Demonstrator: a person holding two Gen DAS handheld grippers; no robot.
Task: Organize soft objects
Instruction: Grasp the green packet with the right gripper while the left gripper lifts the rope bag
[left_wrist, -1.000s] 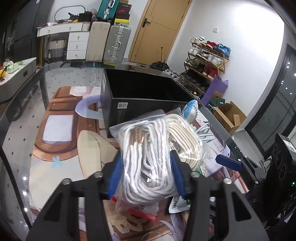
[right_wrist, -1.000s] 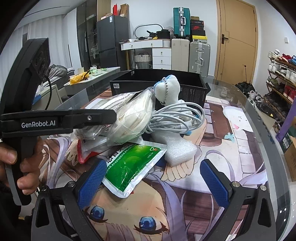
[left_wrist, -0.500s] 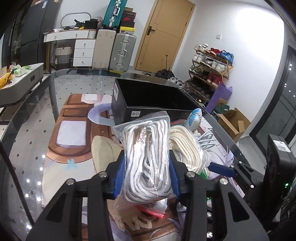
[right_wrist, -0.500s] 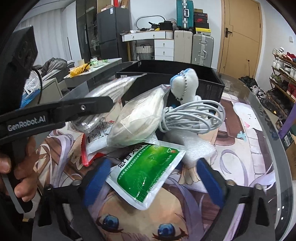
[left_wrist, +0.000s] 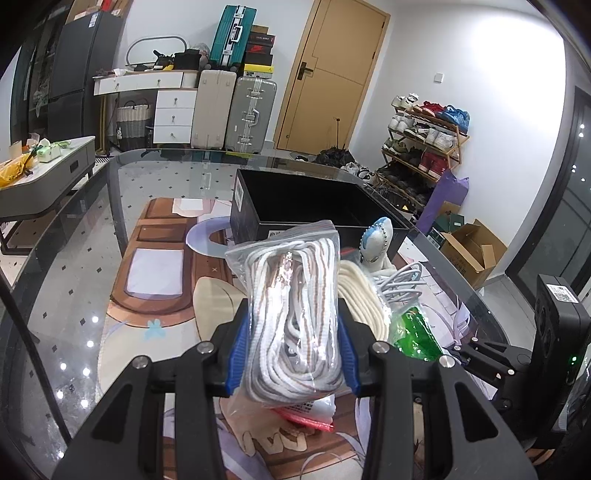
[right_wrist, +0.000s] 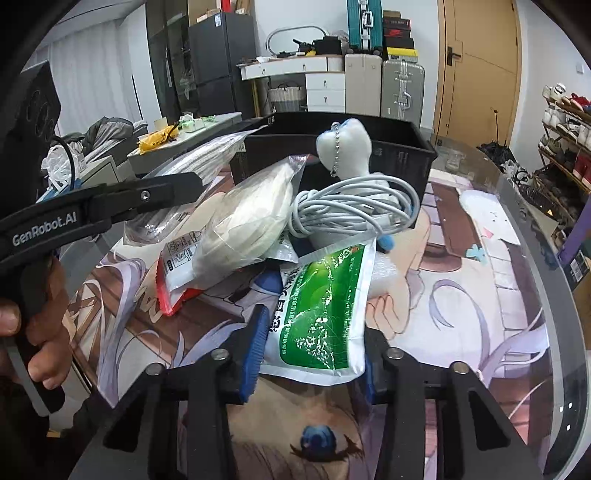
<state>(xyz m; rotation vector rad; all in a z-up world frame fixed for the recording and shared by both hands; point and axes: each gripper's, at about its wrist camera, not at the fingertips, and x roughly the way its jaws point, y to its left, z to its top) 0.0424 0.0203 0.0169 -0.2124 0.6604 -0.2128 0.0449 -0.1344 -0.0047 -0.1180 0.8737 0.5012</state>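
Both tongs clamp bags: left tongs (left_wrist: 293, 352) rope bag (left_wrist: 293, 314), right tongs (right_wrist: 312, 354), just closing, green pouch (right_wrist: 321, 306).

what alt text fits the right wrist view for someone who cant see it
The right gripper, its jaws just closing, pinches a green packet on a printed mat. Behind lie a bagged cream rope, a grey cable coil and a black box.

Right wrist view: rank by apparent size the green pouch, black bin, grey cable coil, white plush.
1. black bin, widest, though partly hidden by the pile.
2. green pouch, between the right gripper's pads; nearness inflates it, so bin versus pouch is unsure.
3. grey cable coil.
4. white plush, smallest showing; its lower part is hidden.
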